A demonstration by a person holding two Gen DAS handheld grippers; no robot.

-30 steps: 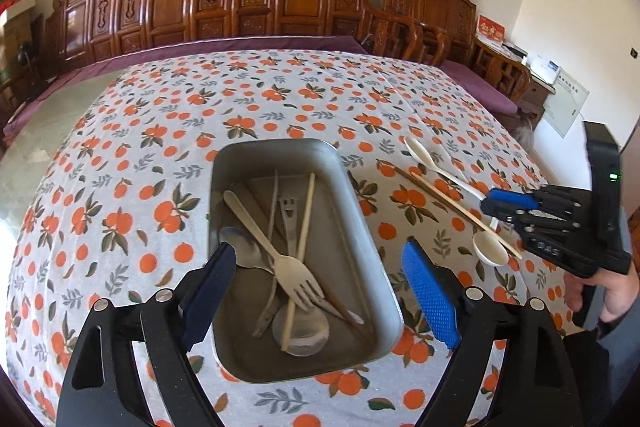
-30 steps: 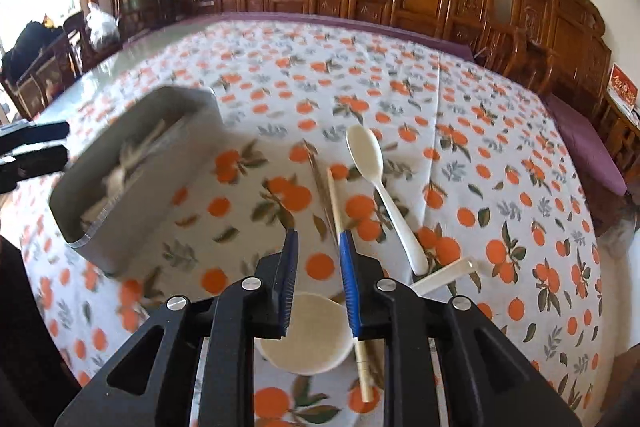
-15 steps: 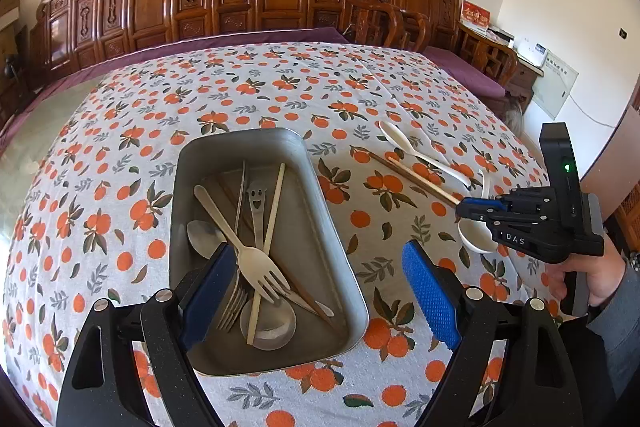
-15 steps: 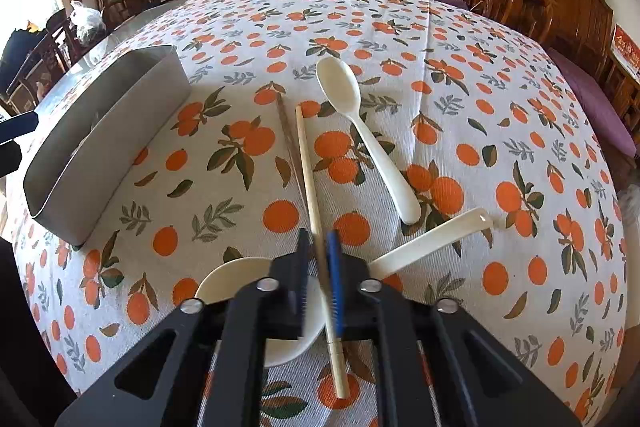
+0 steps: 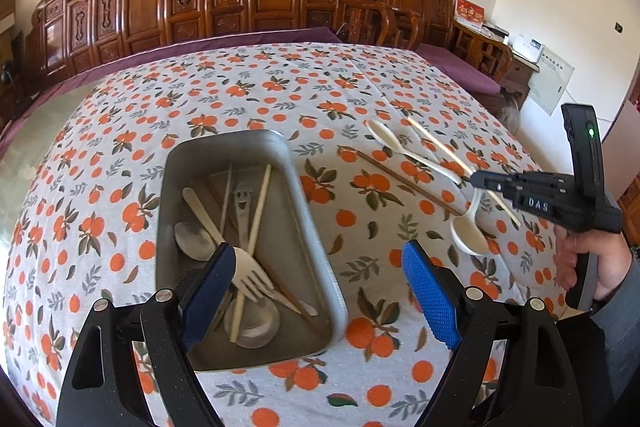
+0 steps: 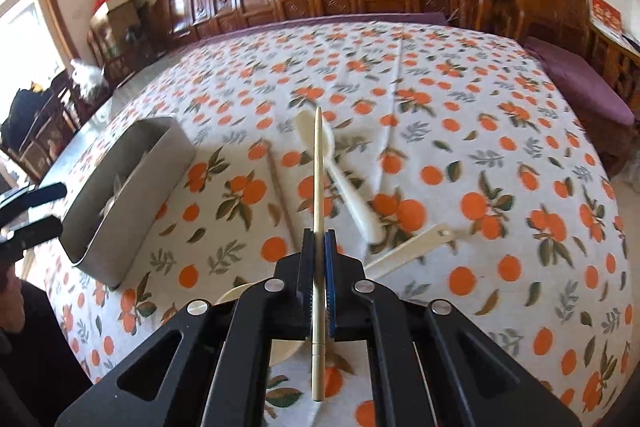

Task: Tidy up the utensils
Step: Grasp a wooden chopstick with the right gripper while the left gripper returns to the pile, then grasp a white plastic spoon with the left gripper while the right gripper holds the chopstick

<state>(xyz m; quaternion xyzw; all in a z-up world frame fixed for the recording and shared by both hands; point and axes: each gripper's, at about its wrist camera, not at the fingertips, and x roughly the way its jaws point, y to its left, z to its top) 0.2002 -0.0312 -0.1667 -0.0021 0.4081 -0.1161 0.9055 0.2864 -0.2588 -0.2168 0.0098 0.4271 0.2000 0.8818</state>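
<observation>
Right wrist view: the right gripper (image 6: 319,251) has its jaws closed on a pale chopstick (image 6: 318,187), clamped near the middle. The stick lies along the fingers, with its thin tip forward toward the far chairs, and it is lifted above the cloth (image 6: 500,147). Below it lie a white spoon (image 6: 340,171), a brown chopstick (image 6: 280,191) and a ladle (image 6: 412,247). To the left stands the metal tray (image 6: 132,203). The left gripper (image 5: 320,291) hovers over the tray's near end, jaws wide and holding nothing; a fork (image 5: 244,271) and other utensils lie inside.
</observation>
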